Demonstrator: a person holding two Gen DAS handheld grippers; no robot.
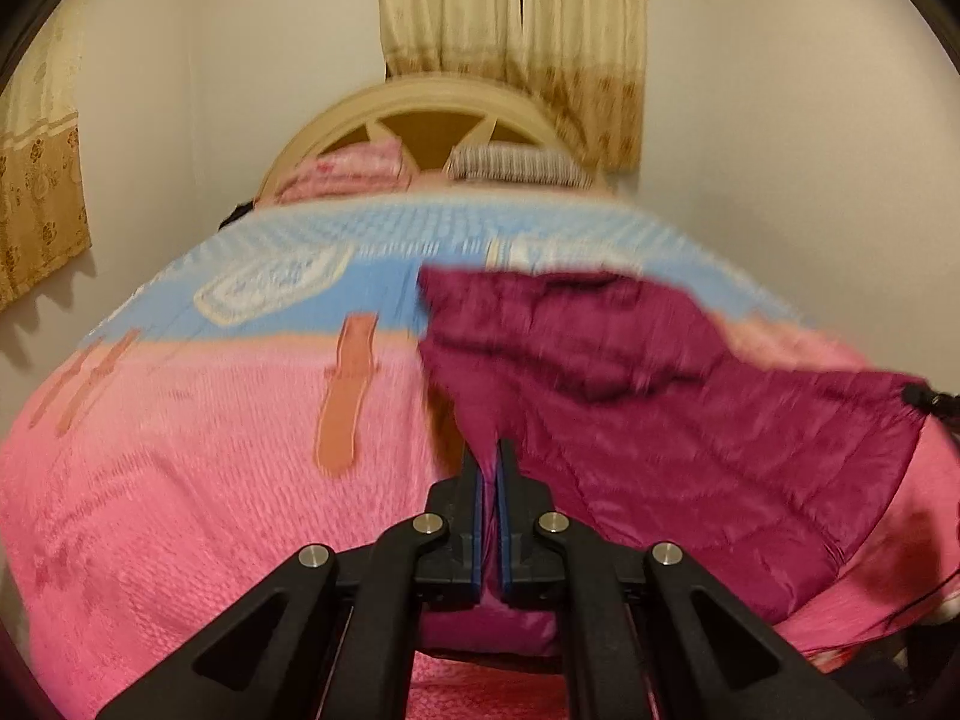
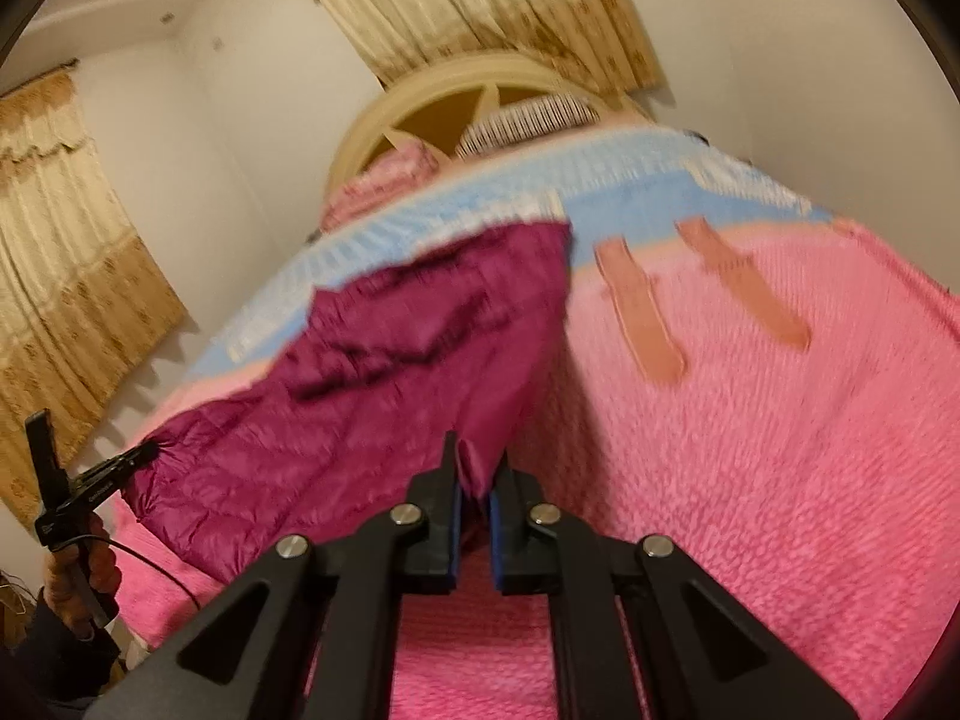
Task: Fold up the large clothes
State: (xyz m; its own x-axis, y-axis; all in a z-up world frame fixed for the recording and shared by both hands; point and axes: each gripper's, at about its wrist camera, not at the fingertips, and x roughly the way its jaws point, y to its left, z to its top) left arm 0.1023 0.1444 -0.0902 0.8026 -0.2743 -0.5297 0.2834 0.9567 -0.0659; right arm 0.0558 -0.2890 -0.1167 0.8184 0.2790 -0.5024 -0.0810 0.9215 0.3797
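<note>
Two corners pinched, garment spread between them! Held apart like this to keep the maroon quilted jacket point(image 1: 660, 396) taut and flat over the pink bedspread point(image 1: 180, 450), presumably so one edge can be carried across in a clean fold. Left gripper point(image 1: 487, 462) clamped tight on a near corner of the fabric, blue pads point(image 1: 477, 504) nearly meeting with cloth squeezed between. Right gripper point(image 2: 477, 468) likewise closed on the opposite near corner, a tuck of maroon poking up between its fingers. Pitched forward and slightly down, both of them, aimed toward the headboard point(image 1: 420, 114) and the pillows point(image 1: 516, 165). Seen from the right wrist camera, left gripper out at the jacket's far edge, gripped from below by the left hand point(image 2: 78, 576), cable trailing. Far end of the jacket draped toward the blue band of the cover; heavy motion blur there, so hard to say whether lying flat or lifted. Curtains point(image 2: 480, 0) hanging behind.
</note>
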